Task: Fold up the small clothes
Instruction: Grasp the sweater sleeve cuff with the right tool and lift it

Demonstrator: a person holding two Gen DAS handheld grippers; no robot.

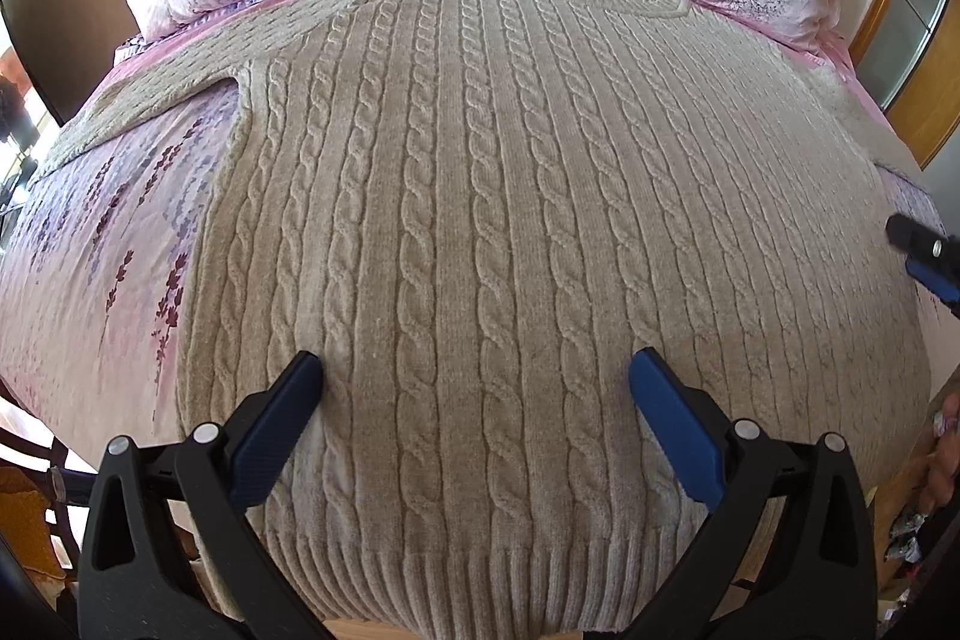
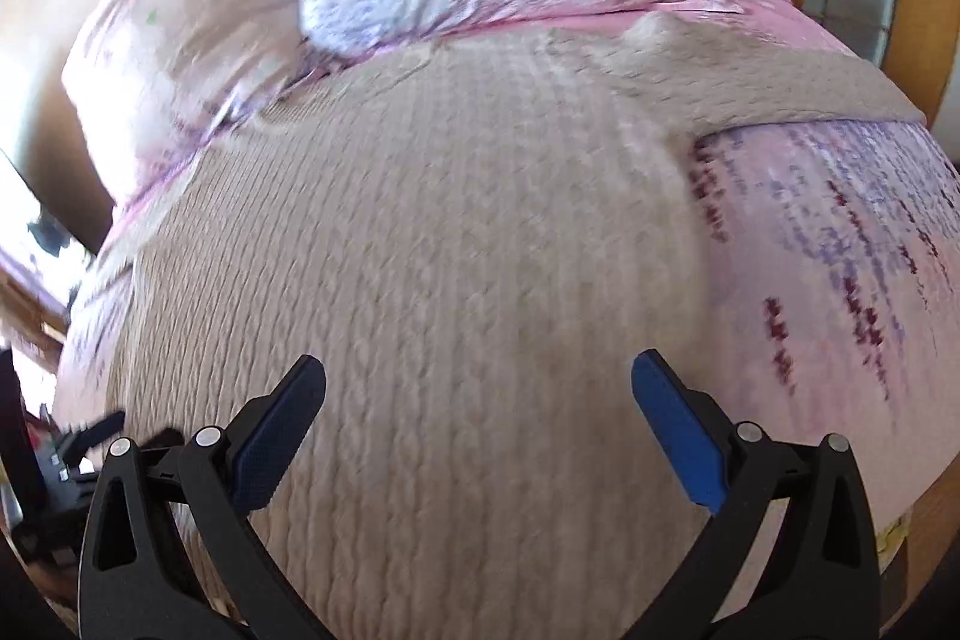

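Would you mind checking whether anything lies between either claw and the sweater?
Nothing visible does: the left claw and right claw both hang open directly over the beige cable-knit sweater, which lies flat and uncovered on the floral bedspread.

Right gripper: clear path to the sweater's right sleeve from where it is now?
Probably yes. The right gripper hangs open over the sweater body, and the right sleeve lies flat on the bedspread ahead and to its right, nothing on or in front of it. The view is motion-blurred, so the sleeve's edges are unclear.
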